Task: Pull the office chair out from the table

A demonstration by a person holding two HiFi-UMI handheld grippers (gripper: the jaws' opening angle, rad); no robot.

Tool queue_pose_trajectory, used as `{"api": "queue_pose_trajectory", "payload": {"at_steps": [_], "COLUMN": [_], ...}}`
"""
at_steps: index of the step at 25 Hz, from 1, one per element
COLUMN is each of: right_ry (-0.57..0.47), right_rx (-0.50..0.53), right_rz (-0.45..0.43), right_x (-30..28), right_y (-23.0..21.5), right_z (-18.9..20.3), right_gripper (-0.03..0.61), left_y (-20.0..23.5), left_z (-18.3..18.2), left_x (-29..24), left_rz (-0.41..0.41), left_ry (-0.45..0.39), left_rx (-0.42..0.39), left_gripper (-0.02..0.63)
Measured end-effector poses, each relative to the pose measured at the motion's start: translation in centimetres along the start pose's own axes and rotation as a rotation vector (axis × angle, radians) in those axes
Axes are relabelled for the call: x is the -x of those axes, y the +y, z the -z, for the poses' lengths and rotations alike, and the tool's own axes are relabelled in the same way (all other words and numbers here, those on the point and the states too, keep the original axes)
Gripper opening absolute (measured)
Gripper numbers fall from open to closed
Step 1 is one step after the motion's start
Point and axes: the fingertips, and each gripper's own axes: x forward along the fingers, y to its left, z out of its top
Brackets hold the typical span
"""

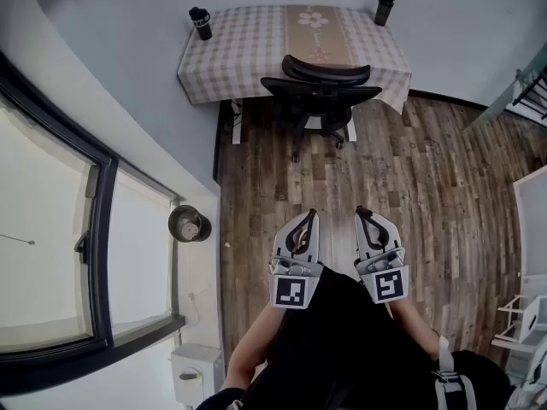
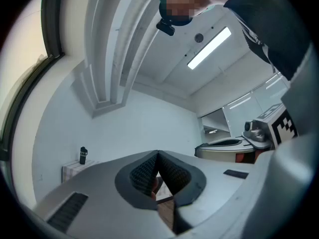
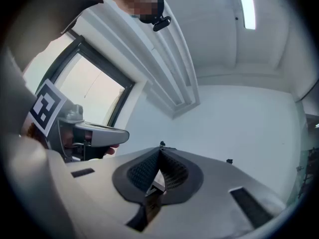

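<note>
left gripper and right gripper, both shut tight with nothing between the jaws, held side by side close to the body. well apart from the office chair, tucked under the checked table across the wood floor, backrest facing this way. not yet reached. best to walk up first, spread the jaws early, clamp the backrest's top edge, then draw straight back slowly, without snagging the cloth or rocking the dark bottles.

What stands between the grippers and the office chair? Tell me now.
Nothing visible: only wooden floor lies between the left gripper, the right gripper and the office chair at the table.
</note>
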Motion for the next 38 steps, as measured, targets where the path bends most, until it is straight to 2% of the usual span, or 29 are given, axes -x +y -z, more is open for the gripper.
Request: {"api": "queue_pose_trajectory", "payload": {"at_steps": [7, 14, 17, 20, 23, 26, 28, 34, 38], "right_ry": [0.021, 0.020, 0.016, 0.003, 0.033, 0.029, 0.049, 0.095, 0.153], "right_rx": [0.037, -0.005, -0.014, -0.040, -0.001, -0.081, -0.077, 0.032, -0.008], "right_rz": [-0.060, 0.001, 0.023, 0.053, 0.051, 0.088, 0.080, 0.019, 0.026], "right_x": [-2.2, -6.7, -9.2, -11.8, -13.7, -15.8, -17.1, -20.6, -20.8], "right_y": [-1.1, -6.3, -8.7, -11.3, -13.3, -15.6, -16.8, -18.2, -19.2], "right_z": [2.0, 3.7, 4.5, 5.3, 7.0, 8.8, 10.4, 13.0, 15.7], "right_gripper": [0.006, 0.006, 0.006, 0.006, 0.006, 0.006, 0.006, 0.006, 0.006], "left_y": [1.3, 2.7, 3.7, 4.7, 5.3, 6.0, 6.5, 9.5, 11.1], "left_z": [1.6, 2.0, 2.9, 3.5, 5.2, 6.9, 7.8, 10.2, 12.2], "left_x": [-3.1, -9.4, -12.5, -15.9, -18.3, -20.9, -22.4, -24.6, -26.0], "left_rz": [0.003, 0.031, 0.055, 0.061, 0.077, 0.102, 0.111, 0.077, 0.044], "left_ry": [0.039, 0.061, 0.097, 0.084, 0.122, 0.153, 0.157, 0.203, 0.245], "left_rx": [-0.047, -0.100, -0.137, -0.125, -0.128, -0.143, -0.150, -0.148, -0.119], "left_gripper": [0.002, 0.002, 0.002, 0.002, 0.002, 0.002, 0.002, 0.002, 0.002]}}
